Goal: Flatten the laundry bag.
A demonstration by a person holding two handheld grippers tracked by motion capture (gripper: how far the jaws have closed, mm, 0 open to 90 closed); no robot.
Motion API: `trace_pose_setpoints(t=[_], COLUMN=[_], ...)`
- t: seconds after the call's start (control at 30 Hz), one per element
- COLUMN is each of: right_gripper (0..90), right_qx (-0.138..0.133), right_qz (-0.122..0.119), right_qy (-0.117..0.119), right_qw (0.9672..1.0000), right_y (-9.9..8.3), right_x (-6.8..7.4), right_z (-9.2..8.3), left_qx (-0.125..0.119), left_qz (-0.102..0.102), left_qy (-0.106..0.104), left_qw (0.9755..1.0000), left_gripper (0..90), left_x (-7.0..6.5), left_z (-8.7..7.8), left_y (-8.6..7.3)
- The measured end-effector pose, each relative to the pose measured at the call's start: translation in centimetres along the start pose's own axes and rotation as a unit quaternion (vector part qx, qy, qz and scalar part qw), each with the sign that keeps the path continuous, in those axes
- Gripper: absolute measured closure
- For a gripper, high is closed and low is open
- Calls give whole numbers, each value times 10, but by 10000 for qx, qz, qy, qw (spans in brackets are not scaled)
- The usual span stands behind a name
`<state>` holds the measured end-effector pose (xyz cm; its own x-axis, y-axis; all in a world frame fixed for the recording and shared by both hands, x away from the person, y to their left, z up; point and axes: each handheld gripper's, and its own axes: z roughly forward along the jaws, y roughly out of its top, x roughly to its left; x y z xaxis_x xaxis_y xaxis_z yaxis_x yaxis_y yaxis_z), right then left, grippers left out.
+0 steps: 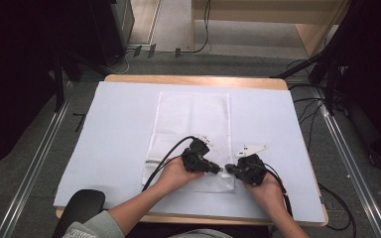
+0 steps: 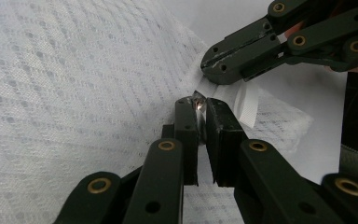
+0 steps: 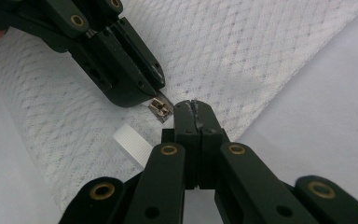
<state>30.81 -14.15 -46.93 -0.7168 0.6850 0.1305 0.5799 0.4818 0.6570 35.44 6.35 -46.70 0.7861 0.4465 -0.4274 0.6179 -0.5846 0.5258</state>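
My left gripper [image 2: 200,106] pinches the zip pull [image 2: 198,101] at the mesh bag's [image 1: 191,119] near corner; my right gripper [image 3: 196,108] clamps the corner cloth; the zip runs toward nine o'clock.

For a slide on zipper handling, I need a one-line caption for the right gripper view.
Right gripper pinches the white mesh bag at its corner while the left gripper clamps the metal zipper pull.
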Motion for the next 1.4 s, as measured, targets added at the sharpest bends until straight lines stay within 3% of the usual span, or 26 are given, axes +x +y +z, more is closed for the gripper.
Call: trace_pose_setpoints(t=[0.13,0.33,0.5,0.67,0.97,1.27,1.4], right_gripper=[900,900,900,900,900,900,900], right_qx=[59,74,77,87,121,81,108], right_qz=[-5,69,102,6,-31,3,-31], right_qy=[-54,-49,-82,-145,-214,-197,-191], right_qw=[10000,9999,9999,9999,9997,9998,9998], right_y=[1,1,2,2,3,2,2], right_x=[1,2,3,5,7,6,6], right_z=[0,-1,-1,0,1,1,1], left_qx=[-102,-62,-77,-54,30,52,71], left_qz=[27,-53,23,-99,53,-137,-162], left_qy=[-13,-55,-11,-127,-39,-28,-132], left_qw=[9999,10000,10000,9999,10000,9999,9998], left_gripper=[872,860,874,878,882,883,882], left_x=[-1,1,-1,2,1,9,12], left_z=[-1,1,3,2,-1,-9,-13], left_y=[1,1,1,1,2,0,0])
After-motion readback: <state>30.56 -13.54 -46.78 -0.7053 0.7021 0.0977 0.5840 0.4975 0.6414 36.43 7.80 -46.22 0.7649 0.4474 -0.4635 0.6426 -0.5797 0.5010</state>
